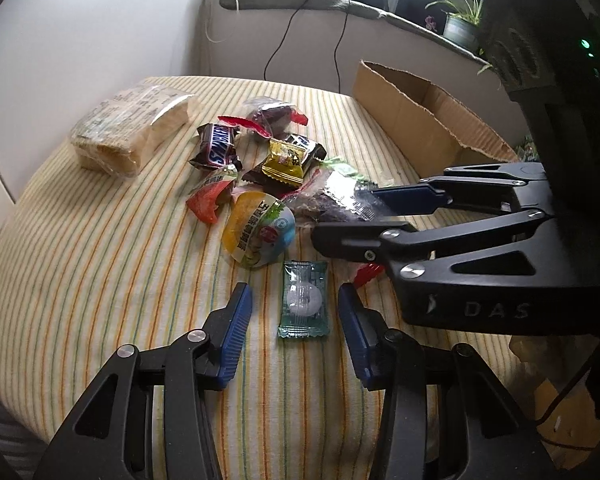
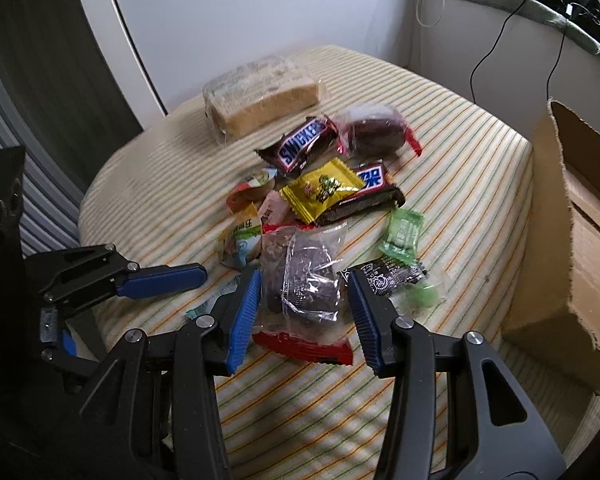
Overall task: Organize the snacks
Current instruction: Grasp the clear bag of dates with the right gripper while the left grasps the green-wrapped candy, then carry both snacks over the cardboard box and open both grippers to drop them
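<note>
- Striped cloth covers the worktop (image 1: 80, 280), where a heap of snacks sits in the middle; a cardboard box (image 2: 580, 248) stands open just beside the heap, on its right in the right wrist view, and looks to be where the snacks should go.
- Large by comparison, a wrapped cake (image 1: 132, 132) lies well apart at the far left edge.
- Right tongs (image 2: 304, 312) straddle a clear bag of dark sweets (image 2: 304, 276) at the near side of the heap; the pads stand apart at either side of the bag and do not press it.
- Left tongs (image 1: 296, 328) stand apart around a small teal candy (image 1: 303, 300), which lies flat on the cloth, not gripped.
- Picking is the step in hand: each pair needs to sink a little, close on its wrapper, then lift it toward the box.
</note>
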### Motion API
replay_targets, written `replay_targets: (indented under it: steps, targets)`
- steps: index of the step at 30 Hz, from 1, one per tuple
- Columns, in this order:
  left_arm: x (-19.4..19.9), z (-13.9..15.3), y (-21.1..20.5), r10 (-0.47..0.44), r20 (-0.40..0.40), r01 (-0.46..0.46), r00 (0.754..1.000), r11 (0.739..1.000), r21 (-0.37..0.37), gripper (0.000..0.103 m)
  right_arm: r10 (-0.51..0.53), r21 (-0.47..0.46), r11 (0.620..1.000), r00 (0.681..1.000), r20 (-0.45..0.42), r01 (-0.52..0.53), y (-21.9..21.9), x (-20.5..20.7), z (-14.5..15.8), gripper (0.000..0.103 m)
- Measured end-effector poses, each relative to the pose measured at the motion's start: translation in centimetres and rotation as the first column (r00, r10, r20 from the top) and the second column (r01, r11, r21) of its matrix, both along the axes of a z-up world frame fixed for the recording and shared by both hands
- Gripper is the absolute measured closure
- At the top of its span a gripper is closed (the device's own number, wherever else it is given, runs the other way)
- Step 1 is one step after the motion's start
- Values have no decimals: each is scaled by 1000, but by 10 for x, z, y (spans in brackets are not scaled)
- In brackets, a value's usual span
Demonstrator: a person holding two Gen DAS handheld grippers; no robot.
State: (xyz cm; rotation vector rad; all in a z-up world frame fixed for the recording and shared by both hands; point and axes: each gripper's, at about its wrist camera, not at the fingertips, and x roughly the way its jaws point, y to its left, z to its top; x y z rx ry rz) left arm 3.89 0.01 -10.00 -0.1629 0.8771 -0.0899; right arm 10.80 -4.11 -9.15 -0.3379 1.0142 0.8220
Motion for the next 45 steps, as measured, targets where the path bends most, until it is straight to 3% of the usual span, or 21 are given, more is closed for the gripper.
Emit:
replay_targets:
  steps: [10,30,45]
  targets:
    - [-1,1,1,5,2,-5,1000,1000,23,81,-13,26,1000,999,-30,14,-6,3,-2,62]
    - [-6,18,2,1,47,1,999,999,-43,82,-87,128,988,996,7,85,-42,-3,35,64]
    - [54,67,-36,-102,186,109,977,994,-29,82,-262,184,952,962,73,245,-118,30,72,64]
